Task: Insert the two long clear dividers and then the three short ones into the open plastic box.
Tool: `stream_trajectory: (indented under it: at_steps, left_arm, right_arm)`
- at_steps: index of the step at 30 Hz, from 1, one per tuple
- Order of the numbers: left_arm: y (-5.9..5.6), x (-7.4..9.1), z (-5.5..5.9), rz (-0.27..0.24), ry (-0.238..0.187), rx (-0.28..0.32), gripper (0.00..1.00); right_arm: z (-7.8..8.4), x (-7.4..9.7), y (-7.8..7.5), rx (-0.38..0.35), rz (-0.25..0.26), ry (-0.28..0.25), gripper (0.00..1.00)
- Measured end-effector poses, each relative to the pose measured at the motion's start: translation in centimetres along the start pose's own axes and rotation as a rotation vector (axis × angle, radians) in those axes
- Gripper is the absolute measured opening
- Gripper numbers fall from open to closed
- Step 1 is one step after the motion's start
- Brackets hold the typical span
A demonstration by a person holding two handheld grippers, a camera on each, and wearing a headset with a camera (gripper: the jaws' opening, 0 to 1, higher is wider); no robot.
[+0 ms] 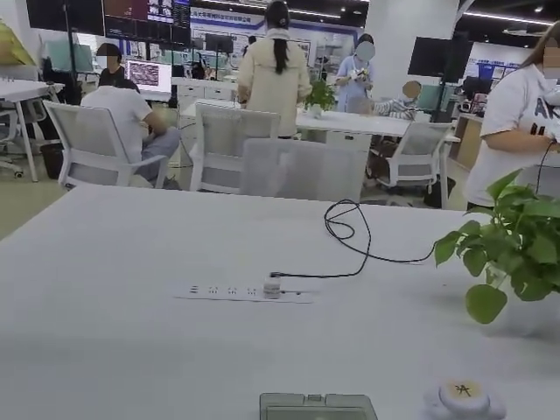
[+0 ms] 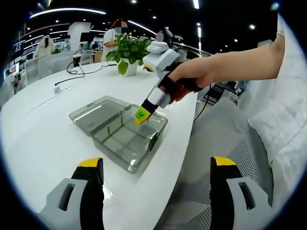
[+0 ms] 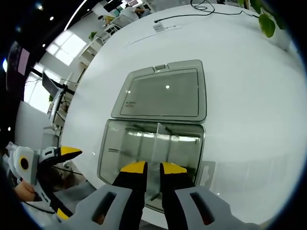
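Clear, grey-tinted plastic forms the open box (image 3: 122,151), which sits near the edge of the white bench (image 3: 240,96) with its lid (image 3: 163,93) folded flat behind it. In the right gripper view we look down along the right gripper (image 3: 153,168). Its yellow-tipped jaws are nearly together with only a slim gap, poised over the near part of the box's open tray. We cannot tell whether a clear divider is pinched between them. Faint pale lines cross the inside of the tray near the hinge side, too glassy for us to name. At the left edge of that view the left gripper (image 3: 67,182) hangs off the bench edge. In the left gripper view the left gripper (image 2: 156,162) has its jaws spread wide apart with nothing between them. The box (image 2: 120,141) lies ahead of them, well apart and a little toward the left jaw. There a hand (image 2: 192,76) tilts the right gripper (image 2: 140,116) down, with its tip just above the tray. A potted plant (image 2: 129,50) stands farther along the bench.
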State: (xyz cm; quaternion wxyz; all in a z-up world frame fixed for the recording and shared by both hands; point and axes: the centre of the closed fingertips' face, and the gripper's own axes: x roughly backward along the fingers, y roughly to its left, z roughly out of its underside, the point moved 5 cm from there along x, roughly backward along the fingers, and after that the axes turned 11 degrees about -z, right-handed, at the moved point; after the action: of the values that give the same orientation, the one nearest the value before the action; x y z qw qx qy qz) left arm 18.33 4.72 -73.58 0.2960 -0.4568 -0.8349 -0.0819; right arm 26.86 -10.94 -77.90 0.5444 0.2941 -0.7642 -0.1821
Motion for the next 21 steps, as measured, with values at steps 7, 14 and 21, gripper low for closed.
stream_trajectory:
  at_steps: [7, 14, 21]
  left_arm:
    - [-0.2, 0.3, -0.4, -0.031, -0.004, 0.016, 0.94]
    - [-0.3, 0.7, -0.7, -0.068, -0.007, 0.036, 0.94]
    - [-0.3, 1.1, -1.1, -0.106, -0.006, 0.051, 0.93]
  right_arm:
    - [-0.2, 0.9, 0.4, 0.021, -0.059, -0.035, 0.16]
    - [-0.3, 2.3, 1.1, 0.110, -0.114, -0.045, 0.22]
    - [-0.6, 4.2, 1.9, 0.207, -0.168, -0.086, 0.30]
